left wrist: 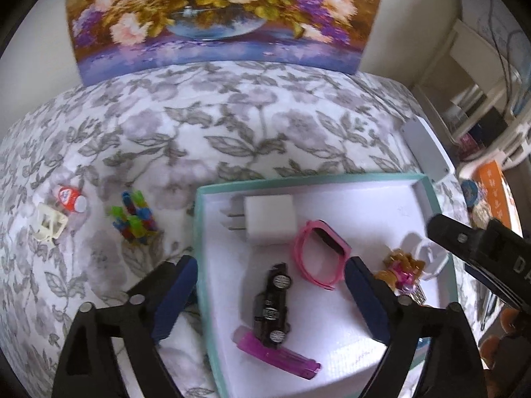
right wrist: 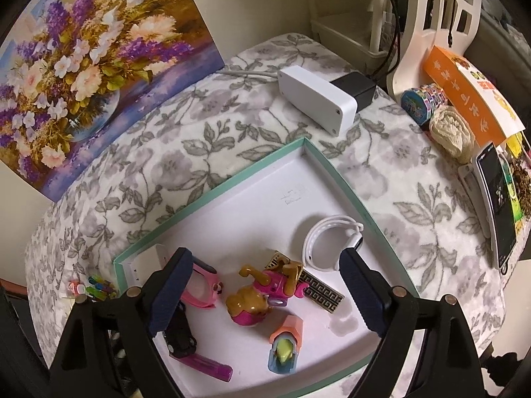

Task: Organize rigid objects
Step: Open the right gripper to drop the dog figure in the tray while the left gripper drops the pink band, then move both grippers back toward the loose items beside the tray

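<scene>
**Both grippers empty above the box**

Hovering over the near part of the teal-rimmed box (left wrist: pixel 428 195), the left gripper (left wrist: pixel 272 298) has its jaws spread wide and released, with nothing between them. Its left finger hangs outside the box's left wall, over the floral cloth (left wrist: pixel 232 126); its right finger is above the box floor. The right gripper (right wrist: pixel 265 293) is likewise spread and empty, tilted down over the near right part of the box. In the left view only a black part of it shows, at the right edge.

Inside the box, a black car (left wrist: pixel 273 305) lies with its long axis running near to far, one end on a magenta lighter (left wrist: pixel 278 355) that slants along the near edge. A pink watch (left wrist: pixel 320 253) lies mid-box; a white charger (left wrist: pixel 270 220) sits toward the far left corner, prongs pointing left. A toy dog (right wrist: pixel 262 293) lies on a patterned bar (right wrist: pixel 318 290), whose long axis slants toward the near right. A white band (right wrist: pixel 327 248) curls by the right wall, and a small orange and blue toy (right wrist: pixel 285 348) sits near the front edge.

On the cloth left of the box lie coloured pegs (left wrist: pixel 134 220), a small bottle (left wrist: pixel 71 197) and a cream piece (left wrist: pixel 49 225), all blurred. The right finger hides part of the dog in the left view.
</scene>
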`<state>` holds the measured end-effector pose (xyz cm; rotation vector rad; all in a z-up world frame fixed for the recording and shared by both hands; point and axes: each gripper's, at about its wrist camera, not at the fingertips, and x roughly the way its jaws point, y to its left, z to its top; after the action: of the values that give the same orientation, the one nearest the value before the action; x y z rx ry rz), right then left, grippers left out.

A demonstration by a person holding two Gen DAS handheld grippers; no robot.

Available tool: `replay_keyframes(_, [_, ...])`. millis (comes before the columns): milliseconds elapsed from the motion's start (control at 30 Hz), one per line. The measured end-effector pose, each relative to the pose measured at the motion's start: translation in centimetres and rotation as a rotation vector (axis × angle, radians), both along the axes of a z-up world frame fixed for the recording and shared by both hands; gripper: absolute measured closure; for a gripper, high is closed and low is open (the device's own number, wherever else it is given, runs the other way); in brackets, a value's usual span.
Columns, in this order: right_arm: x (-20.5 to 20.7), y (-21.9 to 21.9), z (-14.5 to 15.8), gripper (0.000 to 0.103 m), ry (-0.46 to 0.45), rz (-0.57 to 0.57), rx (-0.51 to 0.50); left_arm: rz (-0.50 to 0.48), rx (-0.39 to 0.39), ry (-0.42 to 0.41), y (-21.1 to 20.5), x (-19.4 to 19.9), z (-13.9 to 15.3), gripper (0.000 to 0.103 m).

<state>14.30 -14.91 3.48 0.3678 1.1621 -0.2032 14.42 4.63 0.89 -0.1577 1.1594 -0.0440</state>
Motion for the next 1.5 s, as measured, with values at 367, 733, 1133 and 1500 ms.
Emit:
replay_keyframes(367, [-0.1, 3.3, 0.9, 0.013, -0.04, 0.101, -0.064, 0.195, 0.01, -0.043, 7.9, -0.6, 2.4, 0.0])
replay_keyframes(733, [-0.6, 10.0, 2.6, 0.013, -0.105, 0.25, -0.134, 0.366, 0.076, -0.095, 16.7, -3.6, 5.8, 0.0])
replay_keyframes(1133, [-1.7, 19.0, 0.7, 0.013, -0.068, 0.453, -0.12, 0.497, 0.067, -0.079, 25.1, -7.3, 6.2, 0.0])
replay_keyframes(1500, [-1.8, 22.8, -3.6, 0.013, 0.008, 0.549, -0.11, 0.545, 0.003, 0.009, 28.4, -8.9, 2.8, 0.0])
